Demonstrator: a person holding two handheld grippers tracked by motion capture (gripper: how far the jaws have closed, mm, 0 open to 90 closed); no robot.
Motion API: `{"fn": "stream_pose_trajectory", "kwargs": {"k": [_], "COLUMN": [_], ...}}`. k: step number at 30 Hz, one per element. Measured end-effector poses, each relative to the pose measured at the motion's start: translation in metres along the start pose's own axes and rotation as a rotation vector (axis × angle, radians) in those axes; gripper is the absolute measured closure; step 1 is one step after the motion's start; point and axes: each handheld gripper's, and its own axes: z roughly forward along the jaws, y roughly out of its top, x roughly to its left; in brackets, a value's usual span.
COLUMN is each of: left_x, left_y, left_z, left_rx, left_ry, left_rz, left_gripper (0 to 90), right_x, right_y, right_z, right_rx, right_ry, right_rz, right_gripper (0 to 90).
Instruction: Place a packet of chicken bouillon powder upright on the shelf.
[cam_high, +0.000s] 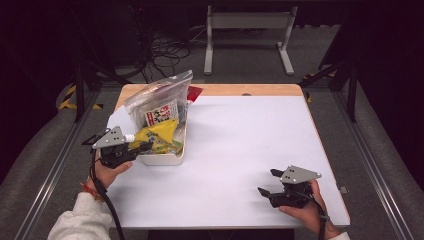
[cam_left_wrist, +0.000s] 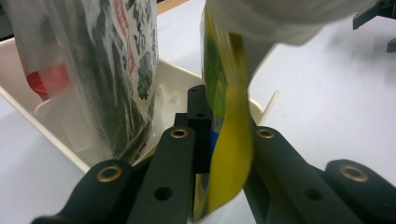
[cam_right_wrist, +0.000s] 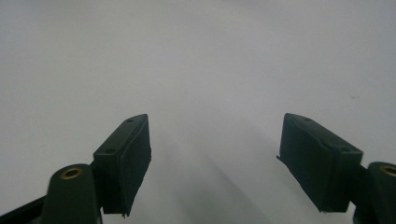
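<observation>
Left gripper (cam_high: 141, 146) clamped on a yellow snack packet (cam_left_wrist: 229, 154) at the white bin's (cam_high: 165, 160) near edge, clear bag (cam_high: 157, 97) beyond it, right gripper (cam_high: 267, 181) jaws apart over bare table (cam_high: 240, 135).

Your left tongs (cam_high: 141, 146), matt black plastic, pinch a glossy yellow foil packet (cam_high: 159, 131). Beside the packet: crinkly clear plastic bag (cam_high: 159, 98), smooth cream plastic tray (cam_high: 165, 159). Bench (cam_high: 240, 150) matt white, bare wood far edge.
</observation>
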Motion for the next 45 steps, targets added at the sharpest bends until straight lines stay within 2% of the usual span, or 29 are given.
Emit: {"fn": "stream_pose_trajectory", "kwargs": {"k": [3, 5, 10, 14, 22, 24, 26, 31, 37, 45], "left_x": [0.0005, 0.0028, 0.0018, 0.0047, 0.0037, 0.0029, 0.0032, 0.0025, 0.0032, 0.0026], "left_y": [-0.0011, -0.0045, -0.0045, -0.0077, -0.0081, -0.0085, -0.0095, -0.0086, -0.0084, -0.0079], "left_z": [0.0003, 0.0002, 0.0004, 0.0006, 0.0016, 0.0042, 0.0053, 0.0048, 0.0042, 0.0028], "left_rx": [0.004, -0.012, -0.01, -0.031, -0.031, 0.0, -0.005, -0.004, -0.04, -0.061], "left_ry": [0.004, -0.007, -0.004, -0.014, 0.005, 0.015, 0.022, 0.028, 0.024, 0.047], "left_rz": [0.001, -0.021, -0.018, -0.028, -0.029, -0.04, -0.055, -0.049, -0.062, -0.071], "left_gripper": [85.3, 85.4, 85.4, 85.3, 85.0, 82.6, 80.2, 79.9, 79.2, 76.9], "right_x": [0.0, -0.0001, 0.0004, -0.0006, -0.0007, -0.0007, -0.0009, -0.0018, -0.0024, -0.0019], "right_y": [0.0001, 0.0, 0.0007, 0.0008, 0.0007, 0.0009, 0.001, 0.001, 0.0011, 0.0015], "right_z": [0.0002, 0.0006, -0.0002, -0.0011, 0.0005, 0.0004, 0.0003, -0.0012, -0.0025, -0.0024], "right_rx": [0.0, 0.002, -0.009, -0.021, -0.013, -0.013, -0.013, -0.017, -0.021, -0.02], "right_ry": [0.002, 0.002, 0.002, -0.006, -0.007, -0.007, -0.006, -0.012, -0.012, -0.01], "right_rz": [-0.002, -0.002, -0.007, 0.001, -0.007, -0.007, -0.007, -0.014, -0.011, -0.017], "right_gripper": [25.0, 25.0, 25.0, 25.0, 24.9, 24.9, 24.9, 24.8, 24.9, 25.2]}}
